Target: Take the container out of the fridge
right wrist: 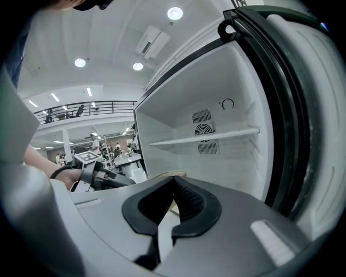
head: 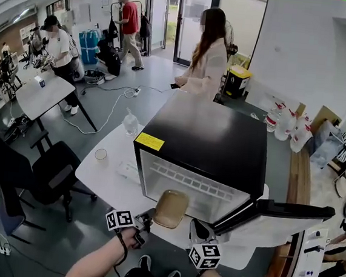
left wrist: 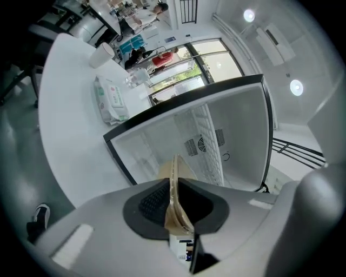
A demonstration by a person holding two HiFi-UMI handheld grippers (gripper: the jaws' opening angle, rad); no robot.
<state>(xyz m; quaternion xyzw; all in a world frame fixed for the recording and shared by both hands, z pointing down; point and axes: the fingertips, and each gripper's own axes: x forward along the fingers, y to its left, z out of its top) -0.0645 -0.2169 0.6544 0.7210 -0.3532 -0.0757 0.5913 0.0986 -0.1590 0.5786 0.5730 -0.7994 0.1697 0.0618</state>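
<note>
Pinches the tan container (head: 171, 208) by its rim in the left gripper (head: 147, 217), just in front of the open fridge (head: 203, 138) above the bench (head: 105, 177) edge, likely mid-withdrawal. Holds the right gripper (head: 197, 230) clenched on nothing beside it, near the door (head: 281, 212), apparently spare.

Container (head: 171, 208) rim hidden within left gripper (head: 151, 216).
</note>
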